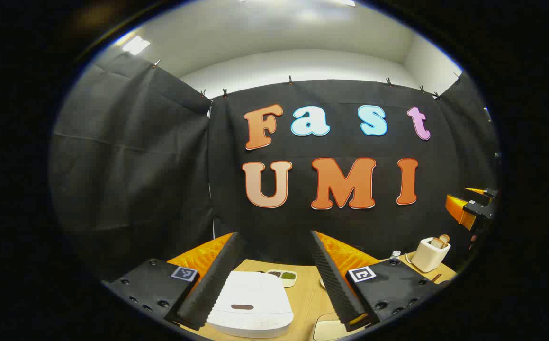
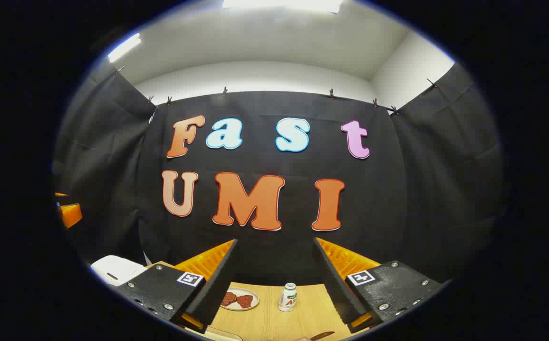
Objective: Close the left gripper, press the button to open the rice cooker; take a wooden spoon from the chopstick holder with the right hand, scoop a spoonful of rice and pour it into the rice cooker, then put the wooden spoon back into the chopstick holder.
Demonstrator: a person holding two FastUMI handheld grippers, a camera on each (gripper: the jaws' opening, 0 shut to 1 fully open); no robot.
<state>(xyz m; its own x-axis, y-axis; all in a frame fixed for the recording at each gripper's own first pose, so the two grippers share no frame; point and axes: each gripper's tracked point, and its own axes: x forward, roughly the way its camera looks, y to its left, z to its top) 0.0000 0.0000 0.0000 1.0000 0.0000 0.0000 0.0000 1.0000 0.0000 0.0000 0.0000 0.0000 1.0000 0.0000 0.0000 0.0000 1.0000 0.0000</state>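
So both claws are spread wide with nothing in them: the left claw hangs above the white rice cooker, lid down, and the right claw looks over a plate of reddish food and a small bottle on the counter. The chopstick holder sits far right in the left gripper view, and I think that's the wooden spoon poking out, but it's tiny. Big risk: if the left claw goes down without closing first, the fingers straddle the button and just miss it. Also the bottle could get knocked on the reach.
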